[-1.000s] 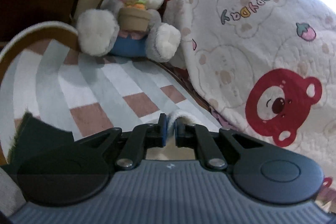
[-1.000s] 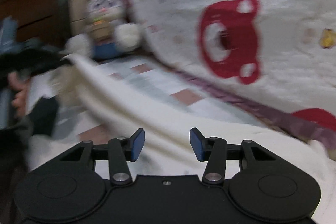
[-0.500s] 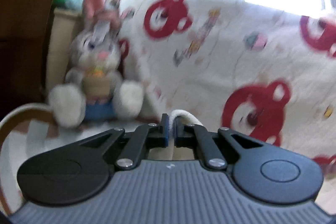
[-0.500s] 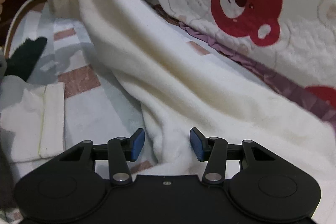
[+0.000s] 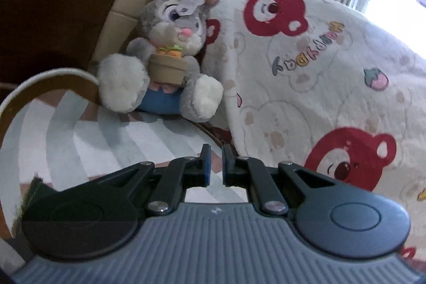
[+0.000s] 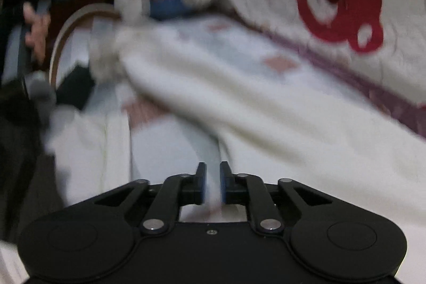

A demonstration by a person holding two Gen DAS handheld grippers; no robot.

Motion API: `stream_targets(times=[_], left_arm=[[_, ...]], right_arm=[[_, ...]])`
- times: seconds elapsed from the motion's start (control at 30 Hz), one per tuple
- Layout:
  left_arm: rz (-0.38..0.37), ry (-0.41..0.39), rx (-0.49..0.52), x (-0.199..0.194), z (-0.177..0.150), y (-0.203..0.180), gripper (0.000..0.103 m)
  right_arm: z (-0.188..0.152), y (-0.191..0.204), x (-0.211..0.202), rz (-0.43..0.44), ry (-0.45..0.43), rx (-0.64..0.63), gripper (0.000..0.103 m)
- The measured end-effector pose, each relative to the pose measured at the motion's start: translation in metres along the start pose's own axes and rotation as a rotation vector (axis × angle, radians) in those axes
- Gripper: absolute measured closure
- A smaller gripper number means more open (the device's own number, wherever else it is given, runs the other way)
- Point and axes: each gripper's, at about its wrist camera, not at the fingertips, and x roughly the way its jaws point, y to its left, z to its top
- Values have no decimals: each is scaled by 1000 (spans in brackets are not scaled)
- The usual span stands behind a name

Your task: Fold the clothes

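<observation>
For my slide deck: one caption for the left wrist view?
Left gripper nearly shut, empty, facing plush rabbit beside bear-print blanket.

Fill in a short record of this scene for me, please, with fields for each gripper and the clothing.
left gripper: shut, no cloth seen between its jaws
right gripper: jaws closing at the edge of the cream garment; grip unclear, blurred
clothing: cream garment draped across the striped sheet
background: plush rabbit, bear quilt
</observation>
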Motion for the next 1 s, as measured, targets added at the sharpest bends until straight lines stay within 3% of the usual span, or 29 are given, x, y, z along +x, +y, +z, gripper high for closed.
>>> stream_targets(times=[0.03,0.07,0.1,0.17,0.2,0.27,0.33,0.37,0.4,0.47,0.5,0.53,0.57,0.6,0.63,0.73,0.87,1.0], left_arm=[[6,23,-19,2,0,3,97],[11,65,-34,6,-2,6,94],[18,122,-43,11,-3,9,92],[46,221,-53,19,-8,13,72],[64,242,-55,21,-11,16,68],[95,261,-57,23,-15,21,62],[103,251,-77,22,-14,25,59],[103,237,-98,20,-13,28,54],[104,223,-124,18,-13,33,53],[90,207,-166,15,-11,41,53],[75,208,-178,16,-10,44,53],[65,207,-189,16,-9,46,53],[64,199,-196,16,-8,47,53],[65,192,-200,15,-8,48,53],[65,190,-196,16,-8,48,54],[57,203,-166,18,-9,44,56],[59,233,-116,24,-13,37,56],[49,276,-113,30,-18,36,55]], right_arm=[[6,7,1,-5,-36,5,58],[11,17,5,-2,-60,-10,53],[16,26,8,1,-84,-25,51],[26,44,16,19,-104,-79,51],[34,55,23,23,-100,-133,51],[52,69,34,11,-82,-240,51],[69,78,49,17,-59,-310,37],[77,81,57,26,-44,-331,35],[85,84,66,38,-22,-351,35],[92,89,90,74,128,-388,36],[93,96,106,31,206,-424,37],[91,101,115,-14,230,-467,38],[96,95,117,-13,221,-442,43],[100,89,119,-13,211,-417,81],[105,83,121,-13,202,-392,96],[118,63,126,-6,174,-304,96],[130,-8,119,121,132,99,96],[113,-62,125,153,94,436,96]])
